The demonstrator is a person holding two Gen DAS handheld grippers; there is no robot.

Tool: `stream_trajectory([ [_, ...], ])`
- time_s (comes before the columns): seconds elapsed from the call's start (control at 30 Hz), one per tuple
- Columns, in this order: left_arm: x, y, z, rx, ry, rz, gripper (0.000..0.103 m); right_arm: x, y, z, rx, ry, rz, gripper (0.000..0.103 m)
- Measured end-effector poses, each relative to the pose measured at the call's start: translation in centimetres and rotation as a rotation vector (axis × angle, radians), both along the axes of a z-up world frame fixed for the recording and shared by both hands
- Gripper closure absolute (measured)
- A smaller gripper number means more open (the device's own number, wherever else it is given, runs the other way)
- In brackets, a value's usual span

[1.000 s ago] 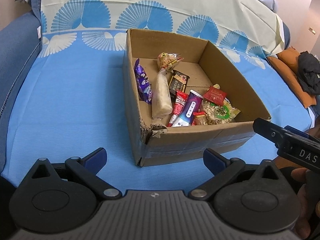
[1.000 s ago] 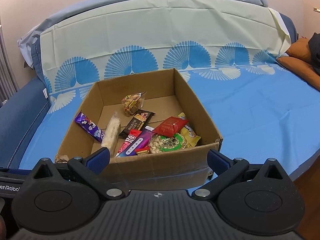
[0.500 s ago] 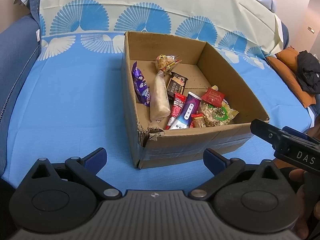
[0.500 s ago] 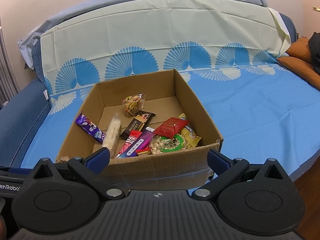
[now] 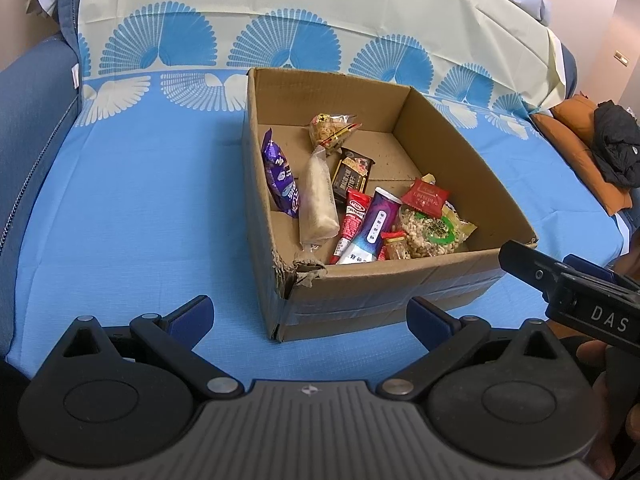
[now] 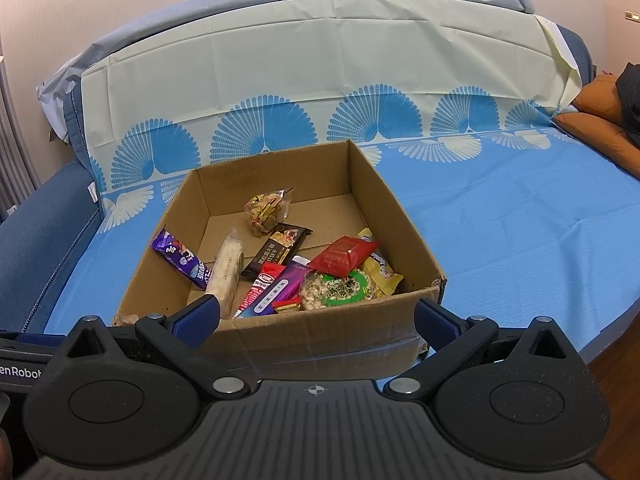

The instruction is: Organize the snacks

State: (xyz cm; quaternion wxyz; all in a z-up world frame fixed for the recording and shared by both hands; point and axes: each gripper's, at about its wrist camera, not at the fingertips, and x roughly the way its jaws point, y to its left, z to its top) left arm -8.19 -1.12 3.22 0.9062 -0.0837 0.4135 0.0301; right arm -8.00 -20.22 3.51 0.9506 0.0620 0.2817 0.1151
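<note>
Snacks lie in an open cardboard box [image 6: 316, 344] on the blue cloth [image 5: 140, 216], just ahead of the right gripper [image 6: 316, 316] and ahead-right of the left gripper [image 5: 310, 312], both spread wide and empty. Nearest the grippers sit a purple tube [image 6: 280, 288] and green-ringed popcorn bag [image 6: 340, 286]; farther in, a clear nut bag [image 6: 266, 212].

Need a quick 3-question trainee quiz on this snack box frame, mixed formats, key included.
1. True or false: the left gripper is holding a snack.
2. Which packet leans on the cardboard box wall on the left in the right wrist view? A) red square packet B) purple bar C) black bar
3. Fill in: the red square packet lies partly on the ______ bag.

Key: 1 false, both grippers are open and empty. 2 B, the purple bar. 3 green-label puffed snack bag.
</note>
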Motion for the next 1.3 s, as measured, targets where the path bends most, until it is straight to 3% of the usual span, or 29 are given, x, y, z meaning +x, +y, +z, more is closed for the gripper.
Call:
stream_trajectory([
  [1.3,0.07,-0.14,0.21,0.015,-0.012,-0.017,0.000,0.08,-0.13,0.03,0.006,-0.001,0.000,0.001],
])
